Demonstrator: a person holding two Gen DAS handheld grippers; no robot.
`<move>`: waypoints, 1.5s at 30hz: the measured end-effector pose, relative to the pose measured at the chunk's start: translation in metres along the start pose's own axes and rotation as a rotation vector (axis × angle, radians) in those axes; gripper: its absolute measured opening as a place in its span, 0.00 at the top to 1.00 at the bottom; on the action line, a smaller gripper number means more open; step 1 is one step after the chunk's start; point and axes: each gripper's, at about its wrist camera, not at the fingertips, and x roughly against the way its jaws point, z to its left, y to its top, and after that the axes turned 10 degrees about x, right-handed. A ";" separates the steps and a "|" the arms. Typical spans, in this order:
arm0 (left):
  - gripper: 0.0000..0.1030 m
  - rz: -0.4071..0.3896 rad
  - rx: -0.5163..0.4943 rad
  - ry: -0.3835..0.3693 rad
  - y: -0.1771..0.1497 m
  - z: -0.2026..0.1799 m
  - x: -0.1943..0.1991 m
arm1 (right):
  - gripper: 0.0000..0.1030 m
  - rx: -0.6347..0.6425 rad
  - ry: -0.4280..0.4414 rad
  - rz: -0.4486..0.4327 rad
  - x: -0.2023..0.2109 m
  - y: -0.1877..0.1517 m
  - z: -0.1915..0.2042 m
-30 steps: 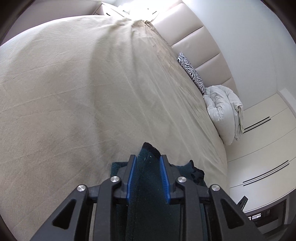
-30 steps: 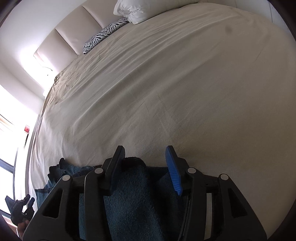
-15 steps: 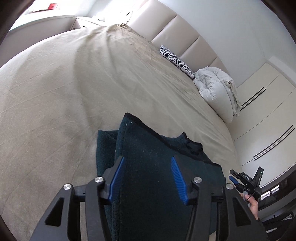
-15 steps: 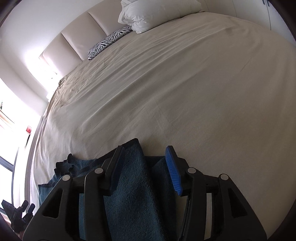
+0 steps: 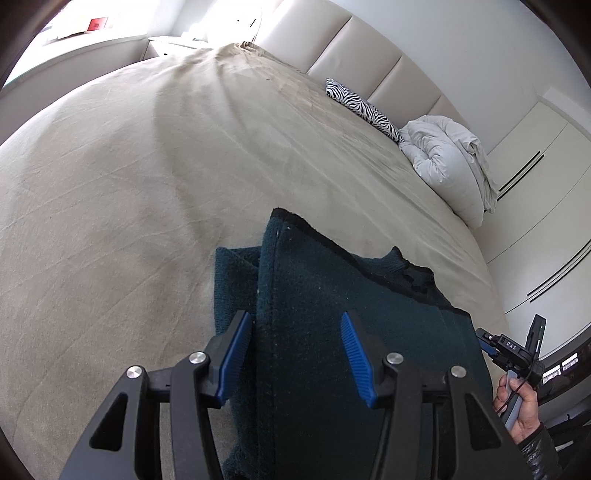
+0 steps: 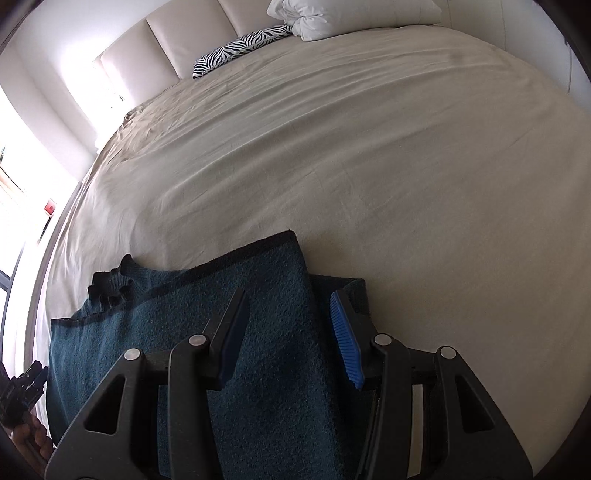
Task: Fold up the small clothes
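From the left wrist camera, a wide bed under a creased beige sheet (image 5: 155, 155) fills most of the view, with a padded cream headboard (image 5: 354, 62) along its far edge, a zebra-striped cushion (image 5: 360, 105) lying against it and a bunched white duvet (image 5: 447, 155) just beside the cushion; pale wardrobe doors with dark slot handles (image 5: 535, 206) stand past the bed's edge. Nothing lies between the gripper and the garment. The dark teal knitted garment with black trim (image 5: 332, 295) rests on the sheet near the bed's near edge, folded over itself, one corner peaking upward and a lower layer showing at its left. The left gripper (image 5: 295, 350) hangs over it with blue-padded jaws spread apart, clasping nothing. At lower right the right gripper (image 5: 506, 347) shows in the person's hand. From the right wrist camera, the same sheet, headboard (image 6: 162, 55), cushion (image 6: 240, 46) and duvet (image 6: 354, 14) appear, and the garment (image 6: 221, 314) lies flat below the right gripper (image 6: 288, 332), whose jaws stand wide, holding nothing.
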 end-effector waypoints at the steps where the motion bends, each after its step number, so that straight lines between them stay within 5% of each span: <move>1: 0.48 -0.002 -0.009 0.011 -0.001 -0.001 0.000 | 0.57 0.002 -0.007 0.000 0.000 0.000 0.000; 5: 0.48 -0.044 -0.054 0.016 -0.007 -0.012 0.012 | 0.57 -0.011 0.052 -0.075 0.023 -0.002 0.006; 9: 0.48 -0.078 -0.181 0.011 -0.027 -0.047 0.022 | 0.57 -0.022 0.308 -0.133 0.055 -0.019 0.035; 14: 0.48 -0.029 -0.304 0.019 -0.080 -0.077 0.014 | 0.57 -0.095 0.631 -0.022 0.049 -0.075 0.082; 17: 0.48 0.018 -0.287 0.018 -0.102 -0.074 0.009 | 0.56 -0.131 0.712 0.064 0.036 -0.111 0.103; 26: 0.49 0.011 -0.338 0.063 -0.123 -0.062 0.016 | 0.57 -0.193 0.741 0.119 0.025 -0.159 0.109; 39: 0.53 0.042 -0.328 0.076 -0.124 -0.014 0.046 | 0.59 -0.431 0.571 -0.069 0.067 -0.175 -0.030; 43: 0.54 0.041 -0.299 0.096 -0.127 -0.007 0.059 | 0.55 -0.460 0.518 -0.099 0.092 -0.177 -0.036; 45: 0.51 0.036 -0.293 0.108 -0.129 -0.012 0.065 | 0.55 -0.436 0.563 -0.095 0.096 -0.175 -0.018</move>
